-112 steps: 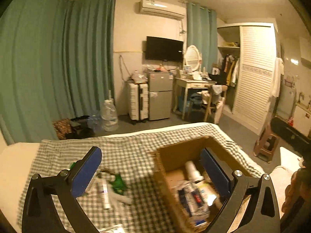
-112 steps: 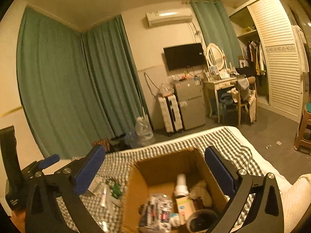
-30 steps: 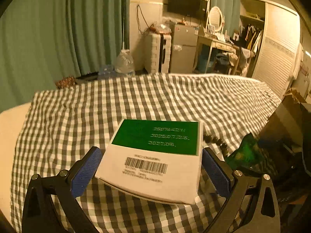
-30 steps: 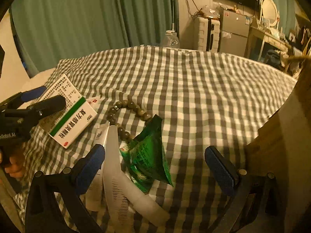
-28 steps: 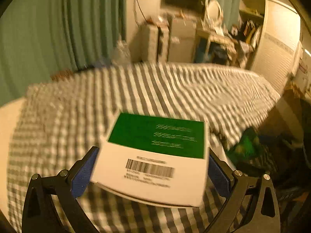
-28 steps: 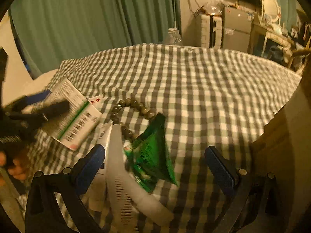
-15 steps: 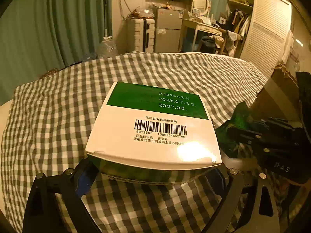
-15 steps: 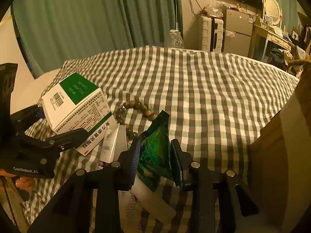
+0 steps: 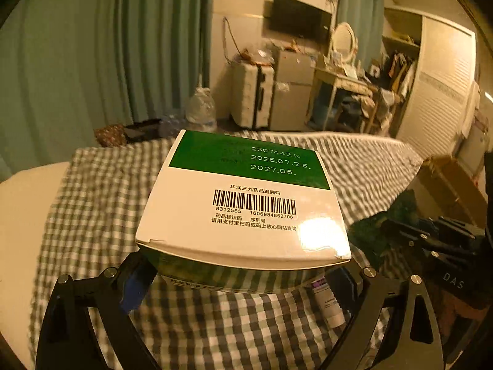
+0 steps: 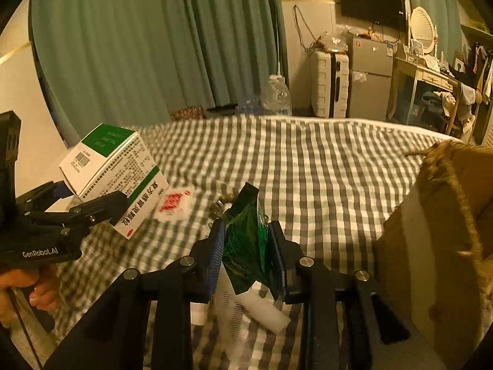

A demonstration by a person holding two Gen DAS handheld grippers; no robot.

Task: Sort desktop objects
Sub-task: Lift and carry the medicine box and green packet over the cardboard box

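Between left tool (image 9: 243,280) pads, medicine box (image 9: 243,197) clamped; right tool (image 10: 246,246) closing on green packet (image 10: 246,240)

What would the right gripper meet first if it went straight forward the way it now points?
Probably the checked cloth, beyond the bead bracelet. The right gripper, jaws closing, carries the green packet ahead of it. The cardboard box stands off to its right. Depth is unclear.

box (image 9: 243,212) – white, green band | pouch (image 10: 245,240) – green | cloth (image 10: 323,169) – grey-white check

Left gripper (image 9: 243,280) clamped wide, right gripper (image 10: 248,246) closing, both raised
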